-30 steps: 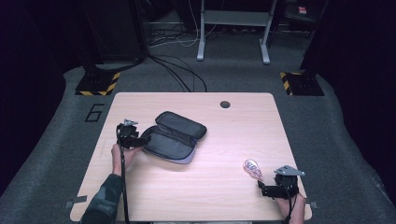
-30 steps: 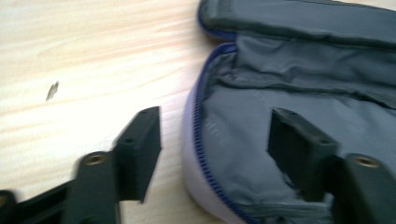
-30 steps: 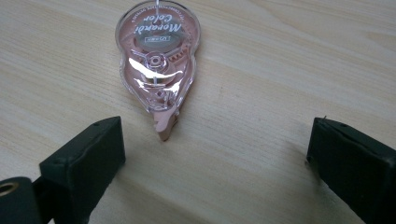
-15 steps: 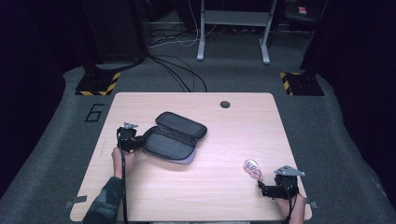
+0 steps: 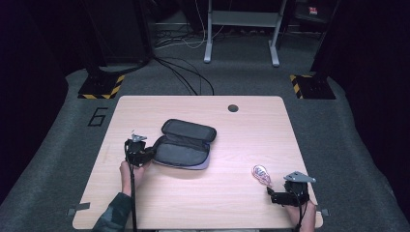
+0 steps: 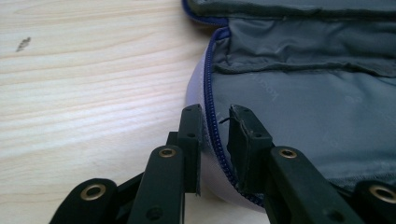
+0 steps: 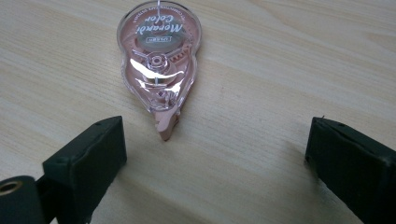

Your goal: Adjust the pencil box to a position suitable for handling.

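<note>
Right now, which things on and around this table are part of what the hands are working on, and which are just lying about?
In the job:
- open grey pencil case, its zipped rim pinched by the left gripper
- pink correction tape dispenser, lying just ahead of the open right gripper

Lying about:
- cables on the floor
- yellow-and-black striped stand bases
- metal frame legs

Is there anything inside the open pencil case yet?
The pencil case lies open and shows only grey lining. The left gripper has just closed on its zipper edge. The stretch of the interior behind the jaws is hidden.
</note>
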The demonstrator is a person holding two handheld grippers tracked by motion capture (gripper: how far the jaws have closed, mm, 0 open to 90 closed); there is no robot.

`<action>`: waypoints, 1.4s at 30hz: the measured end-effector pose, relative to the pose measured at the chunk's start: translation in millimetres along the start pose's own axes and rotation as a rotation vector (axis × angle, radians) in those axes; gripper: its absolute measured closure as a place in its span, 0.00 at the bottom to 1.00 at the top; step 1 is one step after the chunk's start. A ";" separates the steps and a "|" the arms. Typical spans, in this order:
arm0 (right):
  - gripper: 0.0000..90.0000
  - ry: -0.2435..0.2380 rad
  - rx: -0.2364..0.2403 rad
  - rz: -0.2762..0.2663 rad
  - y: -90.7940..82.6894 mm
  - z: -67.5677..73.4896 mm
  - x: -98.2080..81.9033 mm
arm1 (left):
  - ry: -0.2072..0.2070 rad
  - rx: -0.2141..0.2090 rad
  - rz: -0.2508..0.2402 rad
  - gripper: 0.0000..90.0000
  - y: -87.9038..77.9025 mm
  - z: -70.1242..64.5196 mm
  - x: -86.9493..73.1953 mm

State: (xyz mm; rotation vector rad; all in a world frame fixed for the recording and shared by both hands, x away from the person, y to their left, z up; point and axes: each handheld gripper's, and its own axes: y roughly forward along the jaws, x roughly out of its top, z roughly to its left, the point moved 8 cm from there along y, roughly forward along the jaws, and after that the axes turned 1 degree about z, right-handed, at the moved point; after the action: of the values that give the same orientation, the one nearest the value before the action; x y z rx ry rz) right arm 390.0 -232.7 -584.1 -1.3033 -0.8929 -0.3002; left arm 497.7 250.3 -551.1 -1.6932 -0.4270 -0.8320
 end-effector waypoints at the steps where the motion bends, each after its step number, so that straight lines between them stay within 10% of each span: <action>1: 0.05 0.000 0.000 0.000 0.0 0.0 0.0 | 0.001 -0.004 0.001 0.83 -0.4 -2.9 -1.3; 42: 0.05 0.000 0.000 0.000 0.0 0.0 0.0 | 0.032 -0.150 -0.044 0.80 -1.5 -93.3 -23.3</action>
State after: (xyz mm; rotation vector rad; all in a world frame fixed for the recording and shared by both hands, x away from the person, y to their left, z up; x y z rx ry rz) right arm 389.9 -232.7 -584.1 -1.3036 -0.8921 -0.3002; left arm 452.5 165.7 -557.0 -1.8116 -0.3886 -0.9414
